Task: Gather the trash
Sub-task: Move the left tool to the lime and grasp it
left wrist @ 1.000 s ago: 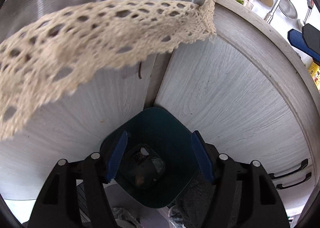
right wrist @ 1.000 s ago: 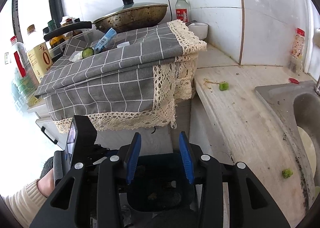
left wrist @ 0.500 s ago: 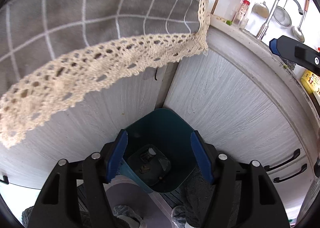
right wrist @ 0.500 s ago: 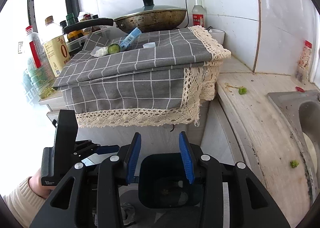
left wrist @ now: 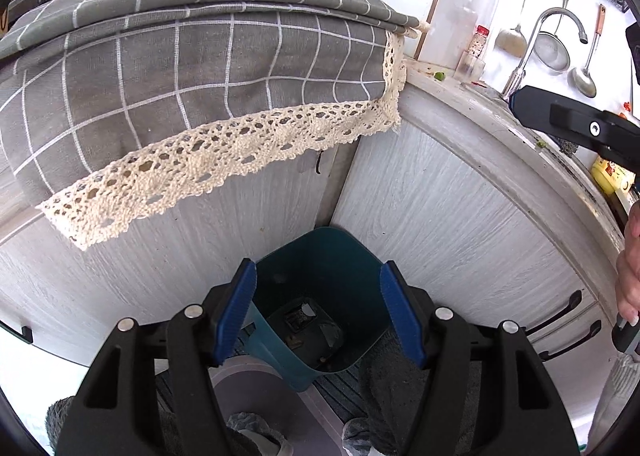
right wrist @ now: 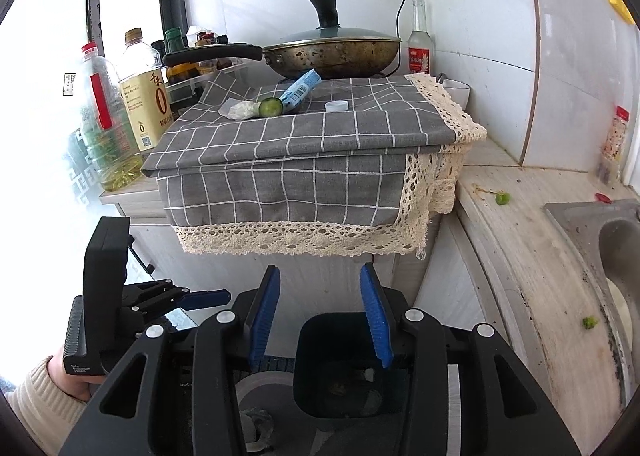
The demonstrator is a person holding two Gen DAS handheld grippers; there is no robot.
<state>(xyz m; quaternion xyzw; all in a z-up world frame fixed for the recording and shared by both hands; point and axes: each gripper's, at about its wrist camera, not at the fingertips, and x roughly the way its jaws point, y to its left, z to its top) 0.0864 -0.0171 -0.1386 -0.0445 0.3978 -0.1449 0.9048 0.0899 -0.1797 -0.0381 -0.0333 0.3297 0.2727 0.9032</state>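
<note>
A dark teal trash bin [left wrist: 320, 288] stands on the floor in the cabinet corner, with scraps at its bottom; it also shows in the right wrist view [right wrist: 336, 368]. My left gripper [left wrist: 318, 314] is open and empty above the bin. My right gripper [right wrist: 319, 316] is open and empty above the bin too. On the grey checked cloth [right wrist: 304, 143] lie a cucumber end [right wrist: 271, 107], a crumpled white wrapper [right wrist: 240, 109], a blue packet [right wrist: 301, 89] and a white cap [right wrist: 336, 106]. Green scraps [right wrist: 502, 198] lie on the counter [right wrist: 520, 248].
A lidded wok [right wrist: 332, 51] and several oil bottles [right wrist: 144, 103] stand behind the cloth. A sink [right wrist: 616, 256] is at the right, with a green scrap [right wrist: 589, 322] near its rim. White cabinet doors [left wrist: 440, 215] stand behind the bin. The faucet [left wrist: 536, 43] shows in the left wrist view.
Both grippers have risen and pulled back from the bin. The cloth's top and the trash on it now show more fully. Both stay open.
</note>
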